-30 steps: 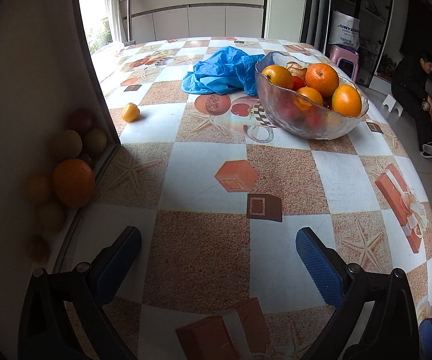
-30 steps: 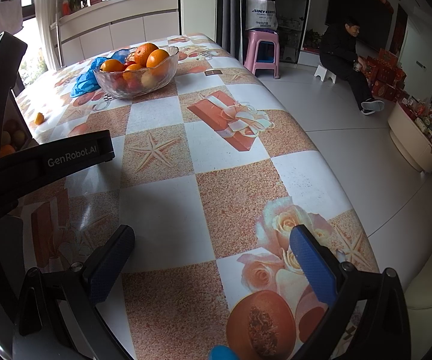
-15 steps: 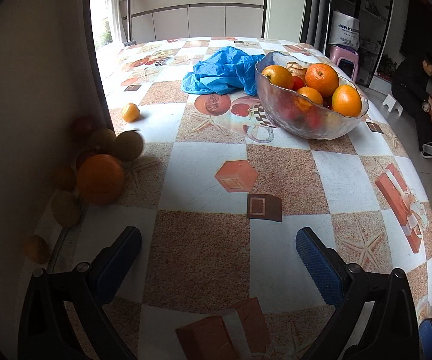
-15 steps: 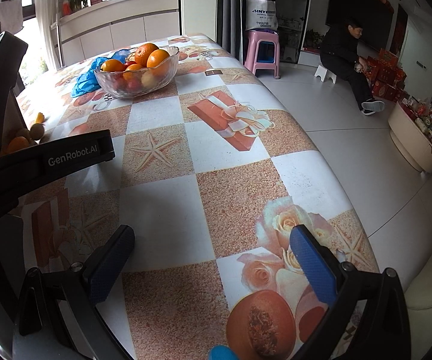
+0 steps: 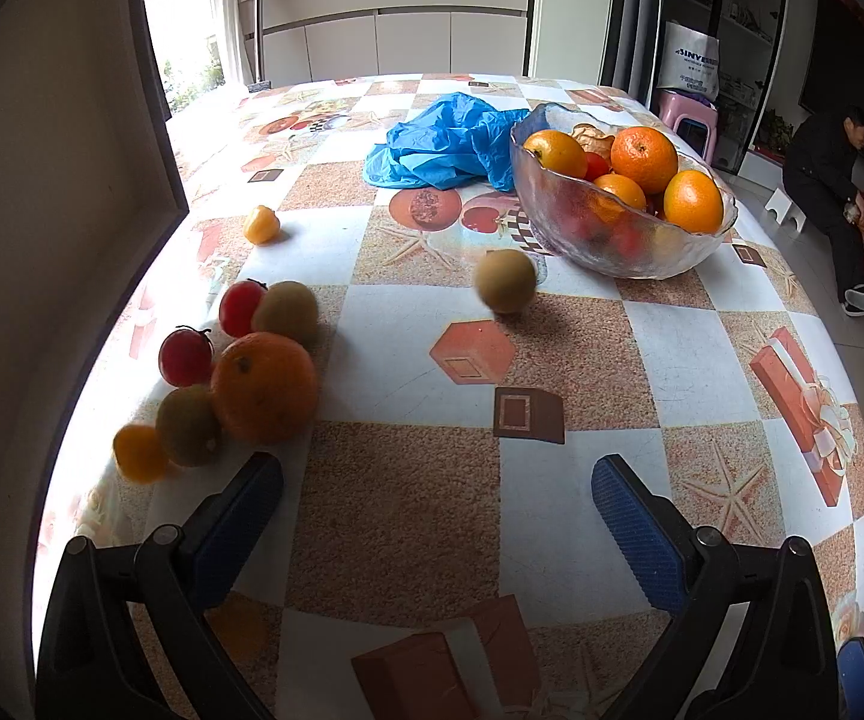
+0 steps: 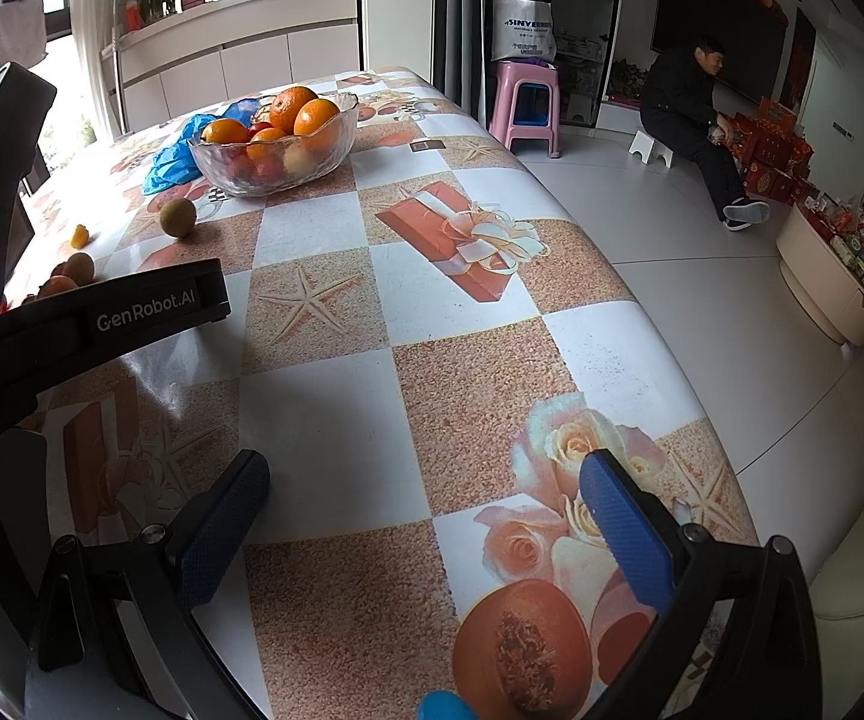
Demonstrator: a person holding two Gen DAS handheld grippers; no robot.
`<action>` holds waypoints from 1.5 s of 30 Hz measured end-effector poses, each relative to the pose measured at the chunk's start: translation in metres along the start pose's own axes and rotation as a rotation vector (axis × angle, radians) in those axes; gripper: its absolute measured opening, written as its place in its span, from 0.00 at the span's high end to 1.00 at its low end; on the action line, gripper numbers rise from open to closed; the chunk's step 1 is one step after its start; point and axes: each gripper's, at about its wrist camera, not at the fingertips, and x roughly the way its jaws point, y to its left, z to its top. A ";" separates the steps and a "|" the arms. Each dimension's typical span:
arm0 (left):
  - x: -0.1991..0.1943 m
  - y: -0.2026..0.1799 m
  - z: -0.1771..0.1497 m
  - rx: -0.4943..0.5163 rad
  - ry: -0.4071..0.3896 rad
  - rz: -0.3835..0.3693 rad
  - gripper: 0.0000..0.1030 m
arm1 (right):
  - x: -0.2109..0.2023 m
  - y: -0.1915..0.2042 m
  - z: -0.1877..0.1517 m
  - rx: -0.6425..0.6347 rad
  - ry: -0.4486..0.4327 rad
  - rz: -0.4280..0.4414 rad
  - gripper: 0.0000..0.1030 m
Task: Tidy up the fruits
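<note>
A glass bowl (image 5: 624,240) (image 6: 264,177) holds oranges and red fruit at the far right of the table. Loose fruit lies at the left: a big orange (image 5: 264,387), two red tomatoes (image 5: 185,357), brown kiwis (image 5: 187,426), a small yellow fruit (image 5: 139,453) and another yellow one (image 5: 261,224). One kiwi (image 5: 505,281) (image 6: 177,217) sits alone near the bowl, blurred. My left gripper (image 5: 435,510) is open and empty just right of the pile. My right gripper (image 6: 426,516) is open and empty over the table's near right part.
A crumpled blue plastic bag (image 5: 444,144) lies behind the bowl. A beige panel (image 5: 42,180) stands along the table's left edge. The left gripper's body (image 6: 90,312) crosses the right wrist view. The table edge (image 6: 642,312) drops to the floor on the right, where a person (image 6: 690,114) sits.
The beige panel has drawn back to the left, and the fruit behind it has spilled onto the table. One kiwi has rolled toward the bowl. Both grippers have stayed put.
</note>
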 end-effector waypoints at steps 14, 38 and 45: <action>0.000 0.000 0.000 0.000 0.000 0.000 0.00 | 0.000 0.000 0.000 0.000 -0.001 0.000 0.00; 0.000 0.000 0.000 0.000 0.000 0.000 0.00 | 0.001 0.001 0.000 -0.002 -0.003 0.002 0.00; 0.000 0.000 0.000 0.000 0.000 0.000 0.00 | 0.002 0.002 0.001 -0.003 -0.002 0.000 0.00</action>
